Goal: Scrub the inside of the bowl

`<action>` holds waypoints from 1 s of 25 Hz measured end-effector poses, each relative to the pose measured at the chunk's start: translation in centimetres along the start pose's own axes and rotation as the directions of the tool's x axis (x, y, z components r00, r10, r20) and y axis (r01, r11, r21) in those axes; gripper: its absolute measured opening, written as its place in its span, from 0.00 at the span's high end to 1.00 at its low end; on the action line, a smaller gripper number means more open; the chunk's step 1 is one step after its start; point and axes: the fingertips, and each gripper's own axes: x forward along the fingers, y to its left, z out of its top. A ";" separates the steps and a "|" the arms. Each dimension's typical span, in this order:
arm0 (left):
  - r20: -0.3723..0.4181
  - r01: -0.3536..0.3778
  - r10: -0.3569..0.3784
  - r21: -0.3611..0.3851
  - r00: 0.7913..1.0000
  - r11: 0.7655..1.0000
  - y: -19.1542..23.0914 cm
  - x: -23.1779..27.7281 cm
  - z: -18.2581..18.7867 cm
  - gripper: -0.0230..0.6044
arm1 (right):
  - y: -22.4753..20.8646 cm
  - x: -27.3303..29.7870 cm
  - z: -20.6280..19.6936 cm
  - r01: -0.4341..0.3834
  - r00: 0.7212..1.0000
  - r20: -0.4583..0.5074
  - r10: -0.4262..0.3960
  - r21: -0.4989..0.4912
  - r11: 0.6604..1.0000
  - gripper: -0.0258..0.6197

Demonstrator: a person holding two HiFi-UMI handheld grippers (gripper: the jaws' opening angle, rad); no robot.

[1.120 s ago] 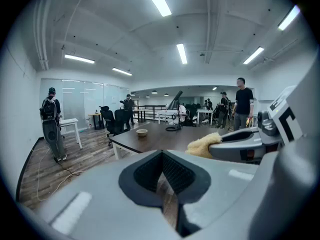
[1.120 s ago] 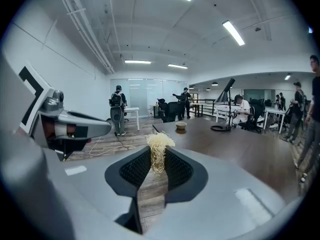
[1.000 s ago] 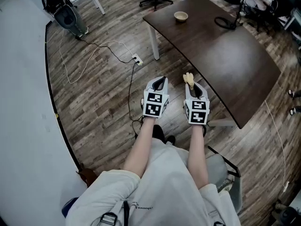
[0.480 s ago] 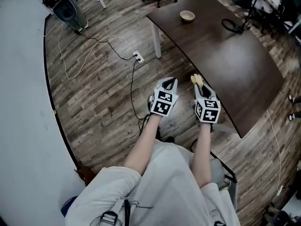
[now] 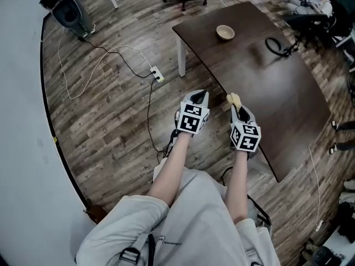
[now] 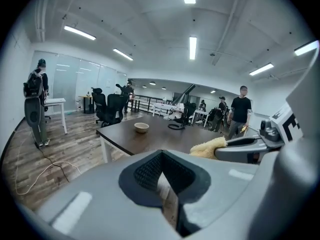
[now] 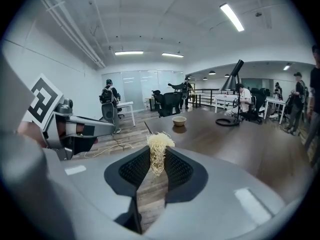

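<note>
the scrubbing has not begun. the small round tan bowl (image 5: 225, 32) sits at the far end of the dark brown curved tabletop (image 5: 266, 87), well apart from both claws, with nothing touching it. the right claw (image 5: 238, 108) pinches a tuft of pale yellow fibrous scrubber (image 7: 159, 151) between its jaws. the left claw (image 5: 198, 97) is pressed together on nothing. both hang over the grey-brown plank floor (image 5: 111, 110), near the tabletop's near edge. left to do, by the look of it: reaching the bowl, steadying it, and working the scrubber round its inside.
</note>
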 end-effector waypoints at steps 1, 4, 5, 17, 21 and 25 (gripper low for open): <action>0.002 0.006 -0.006 -0.005 1.000 1.000 1.4 0.3 0.6 0.96 | 0.6 1.0 0.5 0.004 1.000 0.000 -0.004 0.010 1.000 0.79; 0.012 0.037 -0.037 -0.022 0.999 0.999 4.8 1.9 2.3 0.96 | 1.9 4.0 1.8 0.021 1.000 -0.015 -0.021 -0.004 1.000 0.79; 0.014 0.044 -0.044 -0.024 0.999 0.999 5.8 2.8 3.0 0.96 | 2.0 5.2 2.5 0.023 1.000 -0.021 -0.024 -0.018 1.000 0.79; -0.021 0.128 -0.128 0.035 0.992 0.991 14.7 11.1 10.4 0.96 | 0.1 14.4 12.1 0.080 0.997 0.025 -0.080 -0.002 0.997 0.78; -0.089 0.158 -0.154 0.033 0.984 0.987 15.2 13.6 9.6 0.96 | -1.8 15.8 11.8 0.084 0.996 -0.007 -0.084 0.044 0.995 0.78; -0.105 0.201 -0.198 0.025 0.975 0.979 15.7 15.4 9.8 0.96 | -3.9 18.0 12.5 0.105 0.994 -0.028 -0.103 0.082 0.991 0.78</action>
